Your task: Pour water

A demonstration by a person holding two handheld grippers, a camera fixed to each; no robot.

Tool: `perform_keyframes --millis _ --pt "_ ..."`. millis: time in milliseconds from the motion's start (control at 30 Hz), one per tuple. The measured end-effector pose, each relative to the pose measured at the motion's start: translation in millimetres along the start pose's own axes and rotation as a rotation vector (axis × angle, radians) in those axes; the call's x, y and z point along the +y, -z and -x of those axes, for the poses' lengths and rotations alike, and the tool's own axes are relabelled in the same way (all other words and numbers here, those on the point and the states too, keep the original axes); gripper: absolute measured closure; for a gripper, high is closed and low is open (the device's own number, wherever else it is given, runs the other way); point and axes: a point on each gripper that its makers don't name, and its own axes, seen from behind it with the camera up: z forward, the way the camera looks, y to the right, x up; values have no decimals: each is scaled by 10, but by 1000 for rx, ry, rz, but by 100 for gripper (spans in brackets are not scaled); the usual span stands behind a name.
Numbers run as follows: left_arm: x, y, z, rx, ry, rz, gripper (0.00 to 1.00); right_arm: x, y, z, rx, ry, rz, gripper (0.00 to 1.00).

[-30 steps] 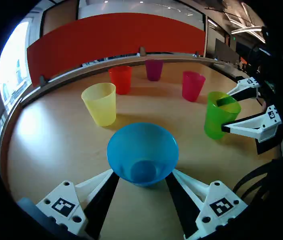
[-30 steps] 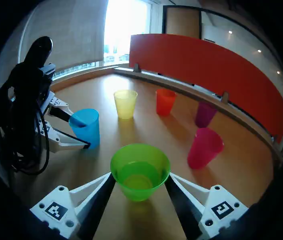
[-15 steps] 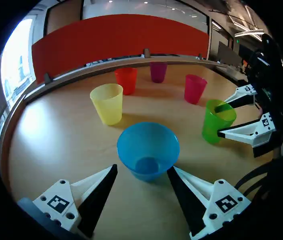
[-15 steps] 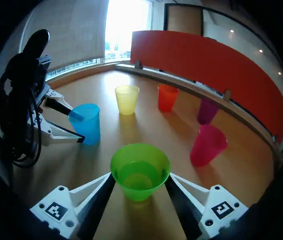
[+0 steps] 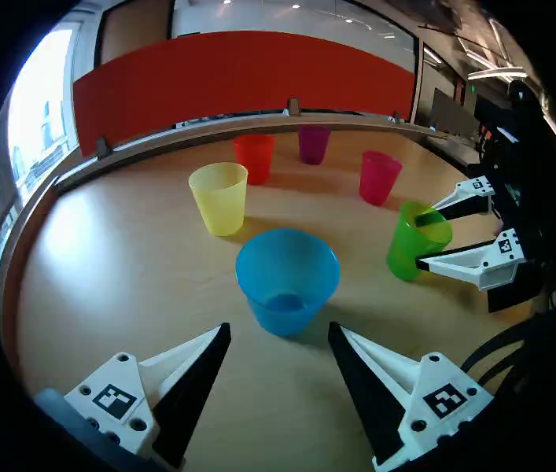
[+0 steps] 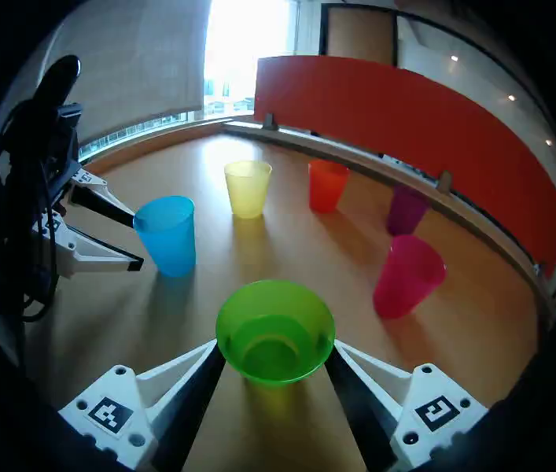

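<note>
Water (image 6: 268, 358) fills the bottom of the green cup (image 6: 275, 334), which sits toward the middle of the tabletop (image 5: 120, 259), well away from its far edge. The right gripper (image 6: 275, 350) is clamped on this cup, one finger pressed to each side. Whether the cup's base touches the wood cannot be told.

The left gripper (image 5: 278, 326) is spread wide and holds nothing. The blue cup (image 5: 286, 277) stands upright on the tabletop just beyond its fingertips, apart from both. The yellow cup (image 5: 219, 197) is near the blue one, farther in. The orange cup (image 5: 254, 157) and purple cup (image 5: 314, 144) stand close to the far edge, below the red panel (image 5: 238, 75). The pink cup (image 5: 378, 177) stands between the purple and green cups.
</note>
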Motion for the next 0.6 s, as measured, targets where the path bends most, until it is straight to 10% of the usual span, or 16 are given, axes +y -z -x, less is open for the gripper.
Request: perform_keyframes --millis 600 --pt "-7 148 48 3 23 -10 8 32 58 -41 13 -10 23 2"
